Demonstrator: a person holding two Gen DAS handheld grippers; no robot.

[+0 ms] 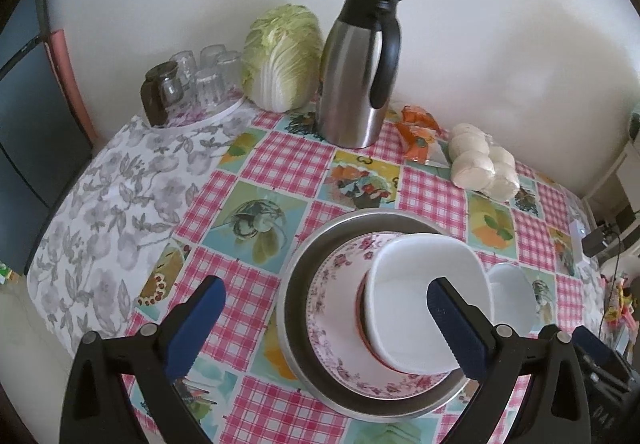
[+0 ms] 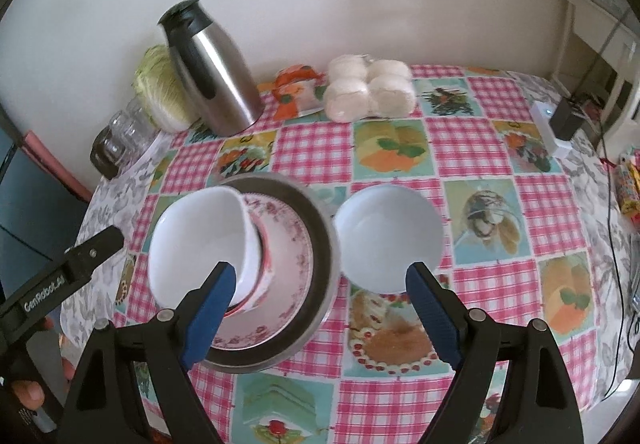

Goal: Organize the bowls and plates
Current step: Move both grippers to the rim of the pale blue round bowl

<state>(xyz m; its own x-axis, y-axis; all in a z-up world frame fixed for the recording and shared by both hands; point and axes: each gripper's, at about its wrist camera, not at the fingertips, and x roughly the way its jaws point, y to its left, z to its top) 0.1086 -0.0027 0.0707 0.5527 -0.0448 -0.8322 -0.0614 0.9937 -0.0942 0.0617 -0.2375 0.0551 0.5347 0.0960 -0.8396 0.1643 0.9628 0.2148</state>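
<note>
Near the front of the checked tablecloth (image 2: 460, 132) a round metal pan (image 1: 298, 264) holds a pink-flowered plate (image 1: 336, 284), and on that plate a plain white bowl (image 1: 420, 296) rests over a red-rimmed dish, tilted rather than level. Just to its right, a second white bowl (image 2: 388, 236), smooth and unpatterned, stands upright on the cloth. The left gripper (image 1: 324, 328) and the right gripper (image 2: 320, 308) both have their blue-padded jaws spread wide, gripping nothing.

Soft even daylight, faint shadows, fisheye-warped edges, slight blur
</note>
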